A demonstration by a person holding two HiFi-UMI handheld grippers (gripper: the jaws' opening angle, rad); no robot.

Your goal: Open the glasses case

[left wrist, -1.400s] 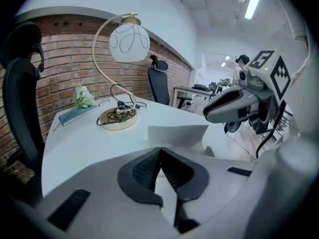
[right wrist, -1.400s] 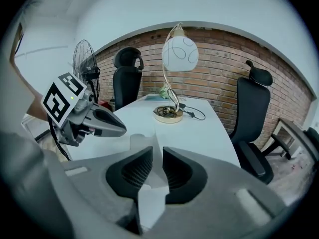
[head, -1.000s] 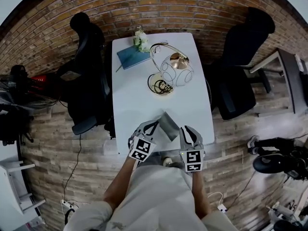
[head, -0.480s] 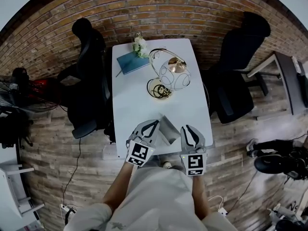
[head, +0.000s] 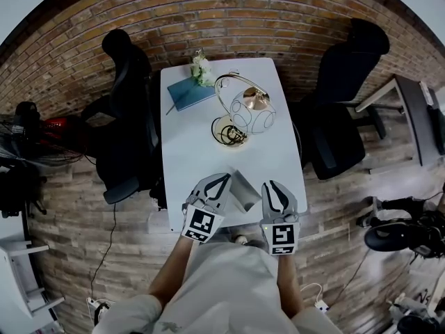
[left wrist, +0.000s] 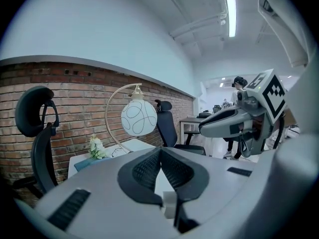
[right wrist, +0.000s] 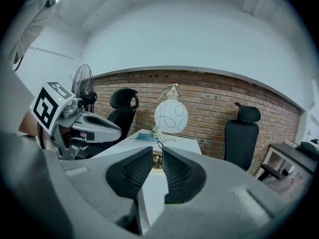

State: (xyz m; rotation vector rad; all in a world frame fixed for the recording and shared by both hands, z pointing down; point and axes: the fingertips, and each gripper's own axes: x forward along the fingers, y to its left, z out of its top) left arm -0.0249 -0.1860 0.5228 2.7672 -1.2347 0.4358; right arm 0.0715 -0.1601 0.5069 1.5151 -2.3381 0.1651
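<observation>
Sitting at 6 o'clock on the white rectangular table (head: 184, 148), right by its near edge, the grey glasses case (head: 245, 188) lies between the two grippers. Its long axis looks slanted, roughly 10 o'clock to 4 o'clock, but the head view is too small to show whether the lid is up.

On its 9 o'clock side is the left gripper (left wrist: 160, 151). It leans toward 1 o'clock with its marker cube back toward the person, and its tips are just beside the case. Its own view shows the ribbed black pads meeting at the tips, with nothing pinched between them.

At the case's 3 o'clock side, the right gripper (right wrist: 157, 154) points almost straight at 12 o'clock. A narrow slit shows between its pads, and only table and the lamp base are seen through it, so it holds nothing.

Both bare forearms reach forward from the body, roughly side by side.

Farther up the table, toward 12 o'clock, stands a white globe lamp on a curved brass arm (head: 254, 108). A teal book (head: 189, 90) and a small bunch of pale flowers (head: 201, 65) lie at 11 o'clock.
</observation>
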